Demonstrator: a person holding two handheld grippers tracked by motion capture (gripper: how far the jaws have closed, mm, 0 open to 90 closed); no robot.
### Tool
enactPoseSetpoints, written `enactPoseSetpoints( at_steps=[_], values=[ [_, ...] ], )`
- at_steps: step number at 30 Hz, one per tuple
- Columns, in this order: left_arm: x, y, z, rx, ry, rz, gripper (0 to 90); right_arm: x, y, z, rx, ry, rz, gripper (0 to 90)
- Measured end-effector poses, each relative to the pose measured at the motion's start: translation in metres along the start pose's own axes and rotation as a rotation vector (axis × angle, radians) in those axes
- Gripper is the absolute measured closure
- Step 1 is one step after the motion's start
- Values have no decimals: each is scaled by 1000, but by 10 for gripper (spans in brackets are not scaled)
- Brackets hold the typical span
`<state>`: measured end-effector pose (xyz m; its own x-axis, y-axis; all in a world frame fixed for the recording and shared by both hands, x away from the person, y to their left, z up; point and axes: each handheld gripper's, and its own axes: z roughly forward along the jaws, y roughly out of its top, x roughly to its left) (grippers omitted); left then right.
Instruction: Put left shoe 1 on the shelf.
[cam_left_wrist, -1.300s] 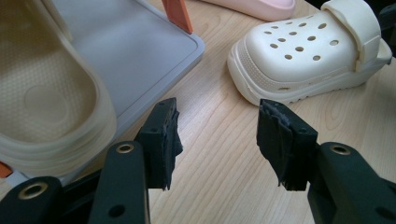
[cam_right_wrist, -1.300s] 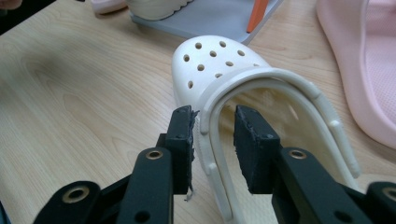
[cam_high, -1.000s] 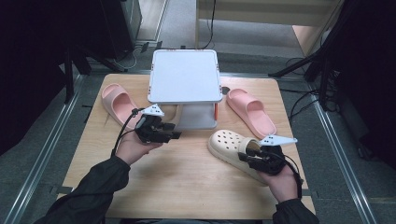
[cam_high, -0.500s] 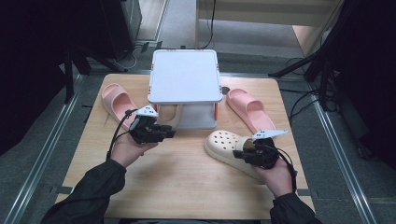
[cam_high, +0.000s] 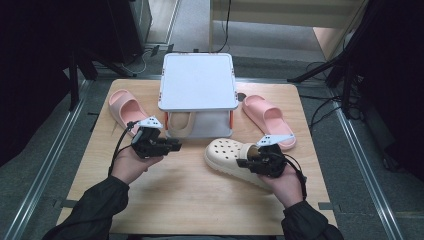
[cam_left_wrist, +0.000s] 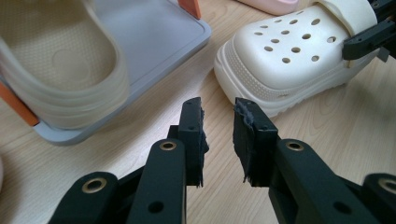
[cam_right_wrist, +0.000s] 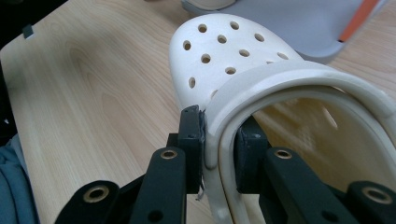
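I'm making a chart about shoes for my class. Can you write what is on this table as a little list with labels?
held shoe: cream clog with holes, on the table
right gripper: shut on the clog's side wall and strap
left gripper: jaws have just been closing, nothing between them, pointing at the clog's toe
rack: small grey two-level shelf
on the rack's lower level: second cream clog
pink slippers: one left of the rack, one right of it

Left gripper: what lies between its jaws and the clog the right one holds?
Bare tabletop. In the left gripper view, the left gripper holds nothing, and only wood separates it from the cream clog, whose rim is gripped by the right gripper.
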<state>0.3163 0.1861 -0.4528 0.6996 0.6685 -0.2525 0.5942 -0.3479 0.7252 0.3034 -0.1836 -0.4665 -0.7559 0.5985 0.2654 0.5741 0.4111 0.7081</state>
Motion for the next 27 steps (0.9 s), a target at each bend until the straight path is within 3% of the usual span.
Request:
enactPoseSetpoints(
  at_steps=[18,27],
  values=[
    [-4,-18,-13,-22,43,-31,674,32,29,59,29,86,-76,771],
    [-4,-22,-16,-23,52,-43,651,34,32,75,39,101,-99,762]
  ],
)
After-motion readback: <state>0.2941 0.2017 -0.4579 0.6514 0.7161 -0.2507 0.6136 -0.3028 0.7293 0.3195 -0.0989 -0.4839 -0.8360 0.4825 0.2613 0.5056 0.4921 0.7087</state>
